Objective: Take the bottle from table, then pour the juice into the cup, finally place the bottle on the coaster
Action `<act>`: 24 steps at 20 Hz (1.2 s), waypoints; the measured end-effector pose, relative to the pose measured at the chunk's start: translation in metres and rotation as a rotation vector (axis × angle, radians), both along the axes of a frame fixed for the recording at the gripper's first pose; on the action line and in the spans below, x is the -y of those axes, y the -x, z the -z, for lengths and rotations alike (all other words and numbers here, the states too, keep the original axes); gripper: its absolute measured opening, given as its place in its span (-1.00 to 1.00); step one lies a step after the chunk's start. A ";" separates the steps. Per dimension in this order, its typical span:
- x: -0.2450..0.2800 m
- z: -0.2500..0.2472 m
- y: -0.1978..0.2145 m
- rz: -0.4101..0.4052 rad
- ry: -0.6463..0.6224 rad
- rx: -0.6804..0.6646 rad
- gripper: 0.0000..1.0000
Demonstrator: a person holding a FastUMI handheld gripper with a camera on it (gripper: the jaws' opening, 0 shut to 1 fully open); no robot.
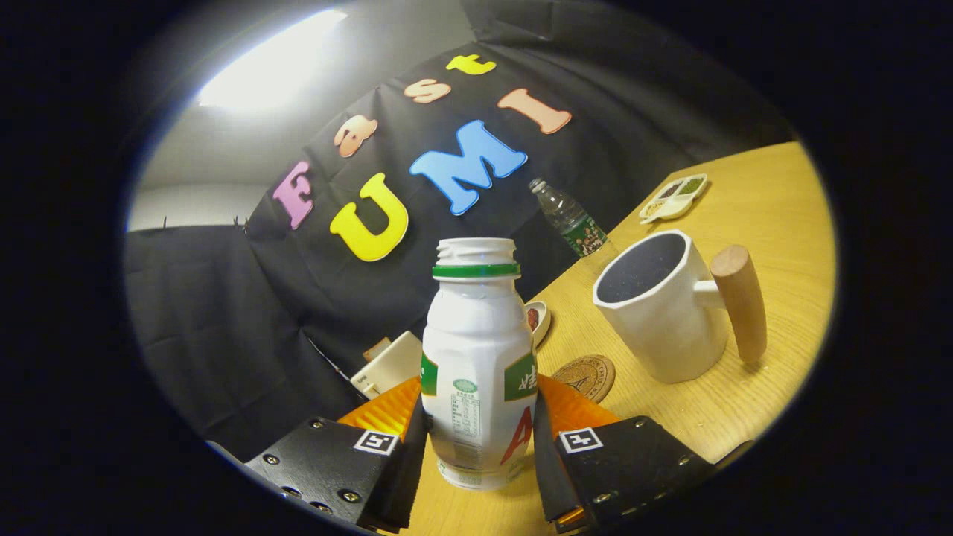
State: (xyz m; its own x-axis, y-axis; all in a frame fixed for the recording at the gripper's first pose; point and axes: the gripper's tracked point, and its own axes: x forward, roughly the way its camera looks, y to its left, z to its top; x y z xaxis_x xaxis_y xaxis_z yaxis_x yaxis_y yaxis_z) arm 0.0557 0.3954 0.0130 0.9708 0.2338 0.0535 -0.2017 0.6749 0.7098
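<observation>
Between the fingers: bottle point(478, 357), uncapped | tool point(480, 439) clamped on it | cup point(663, 313) beyond

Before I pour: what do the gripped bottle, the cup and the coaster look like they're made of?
White capless bottle, both fingers pressing it: likely matte plastic, moulded neck threads. White mug: probably glazed ceramic with a smooth wooden peg handle. Round brown coaster: maybe wood or cork, engraved.

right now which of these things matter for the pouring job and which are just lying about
For the job: white bottle, cap off, between the fingers of the tool, both pressing its sides; white cup with wooden handle; round coaster beside the cup.

Lying about: clear water bottle, divided snack tray, small dish, white box.
</observation>
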 end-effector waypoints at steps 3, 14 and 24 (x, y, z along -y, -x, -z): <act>0.002 -0.002 -0.003 -0.004 -0.116 0.001 0.27; -0.006 -0.008 -0.014 -0.039 -0.382 -0.046 0.27; -0.005 -0.025 -0.019 -0.032 -0.562 -0.051 0.27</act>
